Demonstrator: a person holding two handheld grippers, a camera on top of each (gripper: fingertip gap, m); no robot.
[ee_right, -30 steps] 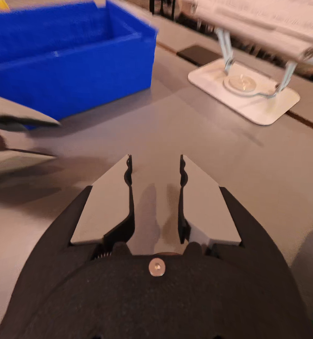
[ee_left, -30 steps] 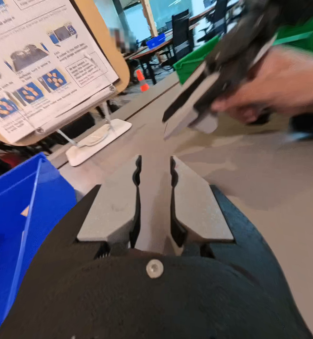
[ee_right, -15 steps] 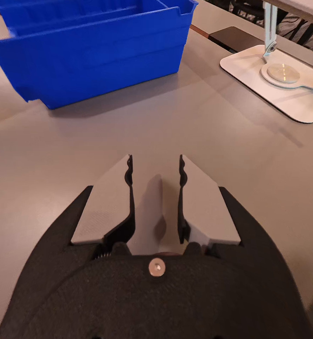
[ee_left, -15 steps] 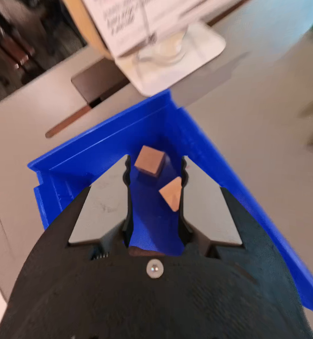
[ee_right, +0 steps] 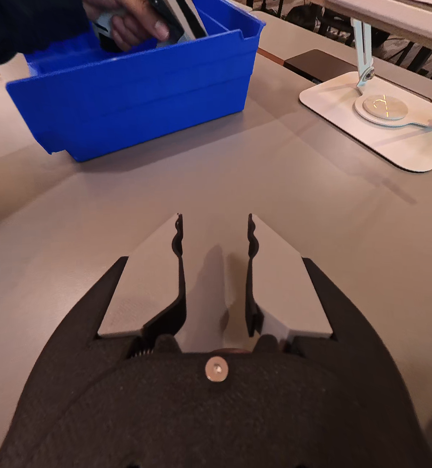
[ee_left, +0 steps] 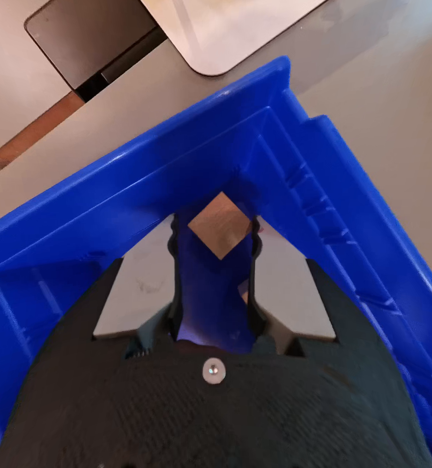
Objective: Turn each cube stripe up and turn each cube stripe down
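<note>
A blue bin (ee_left: pixel 139 162) fills the left wrist view. A plain wooden cube (ee_left: pixel 218 226) lies in its far corner; no stripe shows on it. My left gripper (ee_left: pixel 213 222) is open, lowered into the bin, its fingertips on either side of this cube. A sliver of a second cube (ee_left: pixel 244 293) shows beside the right finger. In the right wrist view my right gripper (ee_right: pixel 215 220) is open and empty, low over the grey table (ee_right: pixel 311 202). The blue bin (ee_right: pixel 139 101) stands at its far left, with a hand holding the left gripper (ee_right: pixel 184 22) inside it.
A white stand base (ee_right: pixel 377 119) carrying a board sits at the far right of the right wrist view; its corner (ee_left: pixel 235 30) shows beyond the bin in the left wrist view. A dark plate (ee_left: pixel 88 43) is set into the table seam.
My left gripper swung from the table over to the blue bin and dropped into its corner around a cube. My right gripper opened no further and held low over the table.
</note>
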